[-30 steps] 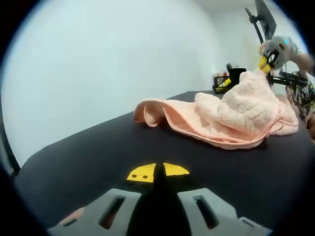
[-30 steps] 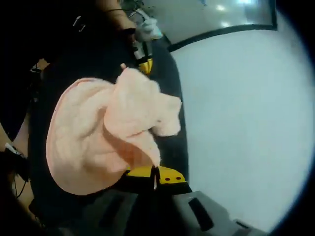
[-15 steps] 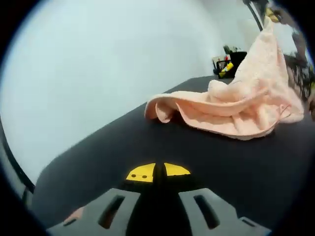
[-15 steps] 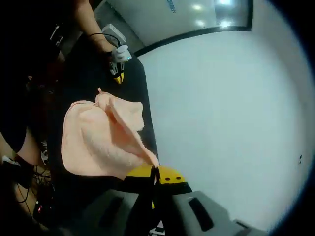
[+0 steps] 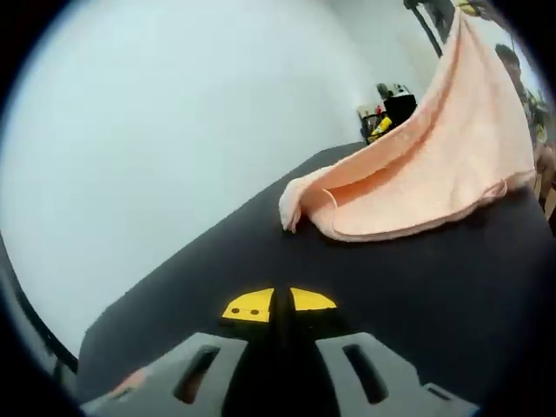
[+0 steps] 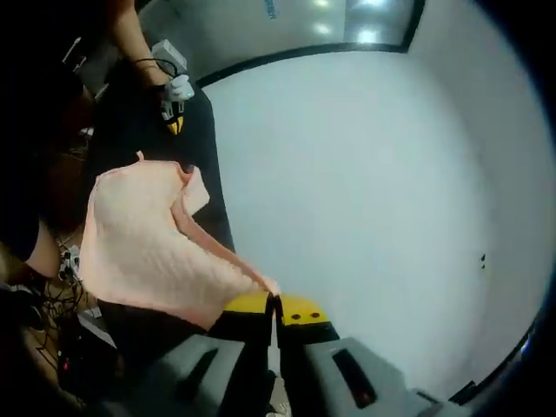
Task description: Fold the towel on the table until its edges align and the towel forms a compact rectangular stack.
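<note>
Right tongs [image 6: 274,306] are gripping a corner of the peach towel [image 6: 139,243], holding it above the black table [image 5: 408,287]; left tongs [image 5: 280,304] are resting clenched, empty.

plain white wall [image 5: 174,130], black table [image 5: 417,295], ceiling lights [image 6: 369,12]

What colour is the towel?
Pale peach-pink, plain with no pattern. The towel shows best in the left gripper view.
</note>
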The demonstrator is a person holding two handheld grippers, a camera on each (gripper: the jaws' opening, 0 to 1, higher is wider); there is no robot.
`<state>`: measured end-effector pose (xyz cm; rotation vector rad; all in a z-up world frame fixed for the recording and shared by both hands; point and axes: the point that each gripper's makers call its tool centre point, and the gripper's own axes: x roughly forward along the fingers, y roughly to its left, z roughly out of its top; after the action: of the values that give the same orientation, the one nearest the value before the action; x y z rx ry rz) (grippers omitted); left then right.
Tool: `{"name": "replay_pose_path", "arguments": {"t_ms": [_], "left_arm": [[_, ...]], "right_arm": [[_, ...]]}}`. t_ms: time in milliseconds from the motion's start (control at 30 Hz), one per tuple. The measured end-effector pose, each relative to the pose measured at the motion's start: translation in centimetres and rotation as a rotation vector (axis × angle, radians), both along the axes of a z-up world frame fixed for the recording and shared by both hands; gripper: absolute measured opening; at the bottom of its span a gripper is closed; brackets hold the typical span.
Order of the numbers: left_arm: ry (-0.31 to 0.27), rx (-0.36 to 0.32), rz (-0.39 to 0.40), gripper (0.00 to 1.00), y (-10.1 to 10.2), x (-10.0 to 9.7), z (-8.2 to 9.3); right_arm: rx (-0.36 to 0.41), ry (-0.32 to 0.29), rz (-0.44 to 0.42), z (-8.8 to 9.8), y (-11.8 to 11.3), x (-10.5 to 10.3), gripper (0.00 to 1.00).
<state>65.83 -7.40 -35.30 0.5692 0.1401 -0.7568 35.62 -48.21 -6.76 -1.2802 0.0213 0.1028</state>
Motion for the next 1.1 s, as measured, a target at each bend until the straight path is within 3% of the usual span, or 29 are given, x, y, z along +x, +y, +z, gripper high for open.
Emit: {"name": "replay_pose_path", "arguments": {"t_ms": [133,233,300,333,367,500,533,600,633,700,767,900,967,1033,1100], "left_arm": [[-0.036,0.049,-0.04,0.14,-2.3,-0.4,0.7],[-0.119,0.138,-0.075,0.15,-4.5,0.7,1.0],[-0.113,0.162,-0.091,0.16,-6.1,1.4,0.3],[-0.102,0.167,-0.106,0.16,-6.6,3.2,-0.3],[-0.096,0.199,-0.146,0.16,-7.4,3.6,-1.1],[-0.211,0.375,-0.206,0.16,-8.9,6.0,-2.8],[-0.25,0.371,-0.247,0.16,-9.9,5.2,-2.2],[-0.26,0.365,-0.308,0.16,-11.0,5.4,-2.7],[-0.291,0.388,-0.323,0.16,-11.3,5.7,-2.8],[-0.319,0.405,-0.314,0.14,-11.2,6.5,-3.0],[-0.289,0.33,-0.295,0.12,-11.3,6.5,-2.8],[-0.309,0.313,-0.301,0.04,-11.2,5.9,-2.4],[-0.332,0.271,-0.265,0.04,-11.0,5.3,-1.2],[-0.344,0.288,-0.273,0.04,-11.0,5.3,-1.2],[-0.402,0.38,-0.291,0.04,-10.8,5.8,-1.7]], "right_arm": [[0.046,-0.048,-0.032,1.4,-1.7,-0.6,0.0],[0.065,-0.062,-0.056,1.7,-2.4,-0.4,0.0],[0.062,-0.029,-0.074,0.4,-2.7,0.4,0.0],[0.031,-0.02,-0.078,-0.2,-2.7,0.7,0.0],[0.028,-0.016,-0.075,-0.7,-2.5,1.1,0.0],[0.066,0.001,-0.044,-1.5,-1.6,1.9,0.0],[0.078,0.0,-0.039,-1.5,-1.5,2.1,0.0],[0.091,-0.001,-0.03,-1.6,-1.5,2.5,0.0],[0.101,-0.002,-0.027,-1.7,-1.6,2.7,0.0],[0.114,-0.003,-0.022,-1.8,-1.6,2.9,0.0],[0.129,0.002,-0.018,-2.2,-1.7,3.1,0.0],[0.15,0.008,-0.027,-2.6,-2.5,3.7,0.0],[0.163,0.007,-0.027,-2.7,-2.8,4.1,0.0],[0.176,0.006,-0.024,-2.8,-3.1,4.4,0.0],[0.182,0.007,-0.021,-3.0,-3.1,4.6,0.0]]}}
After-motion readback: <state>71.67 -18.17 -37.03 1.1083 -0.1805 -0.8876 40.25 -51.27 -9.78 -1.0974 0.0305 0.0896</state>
